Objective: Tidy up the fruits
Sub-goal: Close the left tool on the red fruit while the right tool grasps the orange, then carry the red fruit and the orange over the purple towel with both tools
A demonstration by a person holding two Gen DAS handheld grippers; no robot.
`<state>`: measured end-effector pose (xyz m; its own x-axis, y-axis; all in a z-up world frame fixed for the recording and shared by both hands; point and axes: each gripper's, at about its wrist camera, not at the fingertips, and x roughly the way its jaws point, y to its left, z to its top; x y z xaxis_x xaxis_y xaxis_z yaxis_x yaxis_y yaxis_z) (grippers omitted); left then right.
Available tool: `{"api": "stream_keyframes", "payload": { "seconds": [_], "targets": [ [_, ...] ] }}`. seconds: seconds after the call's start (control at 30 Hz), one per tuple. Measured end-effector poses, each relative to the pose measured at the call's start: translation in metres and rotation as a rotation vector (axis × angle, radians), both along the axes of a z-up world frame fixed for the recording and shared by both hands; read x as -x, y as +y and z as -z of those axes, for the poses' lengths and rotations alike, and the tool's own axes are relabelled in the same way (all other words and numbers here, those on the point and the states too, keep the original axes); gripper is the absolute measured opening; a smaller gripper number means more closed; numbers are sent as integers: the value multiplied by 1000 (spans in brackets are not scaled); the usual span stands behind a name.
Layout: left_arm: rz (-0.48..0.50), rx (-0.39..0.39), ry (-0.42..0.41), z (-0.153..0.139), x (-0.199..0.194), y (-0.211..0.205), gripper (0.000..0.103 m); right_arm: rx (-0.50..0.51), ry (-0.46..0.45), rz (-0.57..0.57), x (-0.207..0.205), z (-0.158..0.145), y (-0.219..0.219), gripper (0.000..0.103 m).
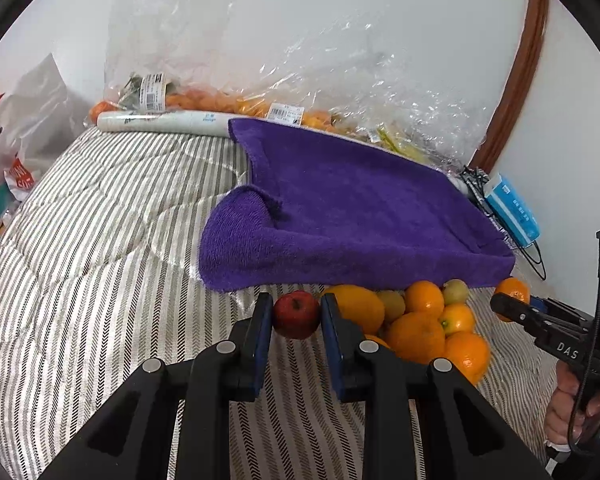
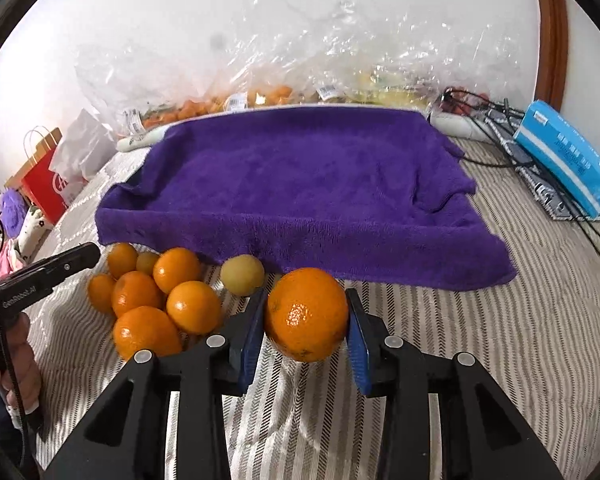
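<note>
The left gripper (image 1: 296, 316) is clamped around a red apple (image 1: 296, 314); the right gripper (image 2: 306, 316) grips an orange (image 2: 306, 314), both held low over the bedcover's near edge.

A striped bed (image 2: 500, 340) carries a purple towel (image 2: 300, 184) and heaped oranges (image 2: 156, 300).

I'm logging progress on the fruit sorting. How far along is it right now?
Nothing looks placed yet: the purple towel is bare. In hand: the left gripper grips a red apple, and the right gripper grips an orange. Left: the pile of oranges and a yellowish fruit beside the towel.
</note>
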<state>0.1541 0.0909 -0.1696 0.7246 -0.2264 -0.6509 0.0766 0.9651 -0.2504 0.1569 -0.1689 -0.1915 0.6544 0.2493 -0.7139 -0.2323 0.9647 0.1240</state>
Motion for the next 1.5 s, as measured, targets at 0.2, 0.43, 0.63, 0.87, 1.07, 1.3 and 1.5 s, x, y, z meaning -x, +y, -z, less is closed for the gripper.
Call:
{"api": "stream_keyframes", "payload": {
  "seconds": [0.2,0.43,0.63,0.87,1.07,1.3,1.5],
  "targets": [
    [-16,6,-15,-15,10,-1,23,21,-53,-3,17,-24,-7,38],
    [-29,6,-54,-54,17,-7,23,6,-103,25,26,-55,-21,38],
    [-39,1,-82,-77,11,-14,23,2,-147,30,25,-80,-26,38],
    [-31,-22,-114,-94,-7,-29,23,12,-197,27,13,-98,-25,38],
    [-29,-29,-120,-98,-31,-39,23,17,-226,15,-10,-106,-20,38],
    [-35,-27,-118,-92,-63,-46,23,18,-246,-8,-45,-102,-10,38],
    [-52,-64,-96,-75,-92,-51,23,21,-211,-15,-80,-82,-6,38]
  ]
}}
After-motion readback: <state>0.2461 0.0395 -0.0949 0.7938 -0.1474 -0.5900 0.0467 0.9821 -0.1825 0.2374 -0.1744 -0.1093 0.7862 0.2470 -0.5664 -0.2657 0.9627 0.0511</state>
